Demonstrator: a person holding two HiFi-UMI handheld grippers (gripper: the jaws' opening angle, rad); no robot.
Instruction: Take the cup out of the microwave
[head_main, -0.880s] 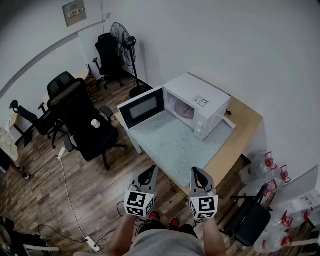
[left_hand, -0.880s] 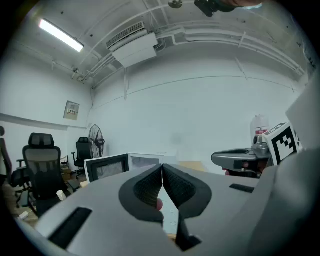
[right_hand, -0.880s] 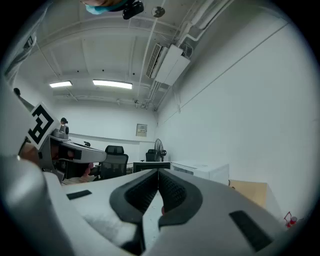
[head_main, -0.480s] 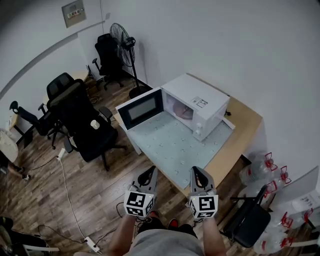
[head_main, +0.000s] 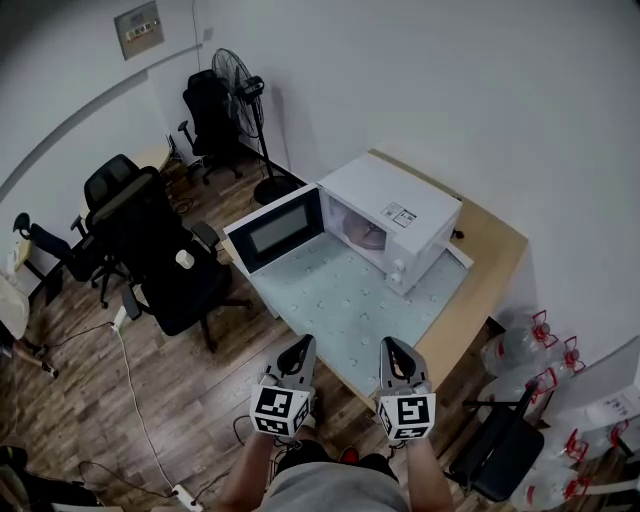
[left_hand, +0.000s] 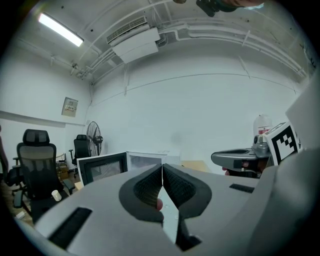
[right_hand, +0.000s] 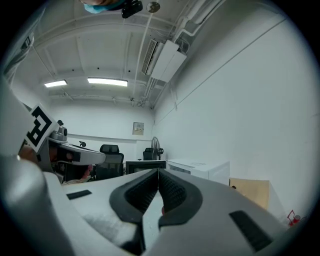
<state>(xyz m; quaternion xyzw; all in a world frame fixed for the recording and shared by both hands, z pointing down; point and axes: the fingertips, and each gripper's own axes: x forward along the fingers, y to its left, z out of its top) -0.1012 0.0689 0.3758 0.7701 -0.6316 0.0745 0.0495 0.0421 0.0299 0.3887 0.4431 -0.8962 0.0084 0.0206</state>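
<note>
Two grippers (head_main: 298, 350) (head_main: 392, 346) near table edge (head_main: 441, 336), microwave door (head_main: 275, 228) open

microwave (head_main: 392, 192): 1 | table (head_main: 495, 250): 1 | fan (head_main: 232, 73): 1 | wall panel (head_main: 140, 28): 1

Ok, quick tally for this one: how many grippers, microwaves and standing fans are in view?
grippers: 2 (left gripper, right gripper)
microwave: 1
fan: 1
total: 4
</note>
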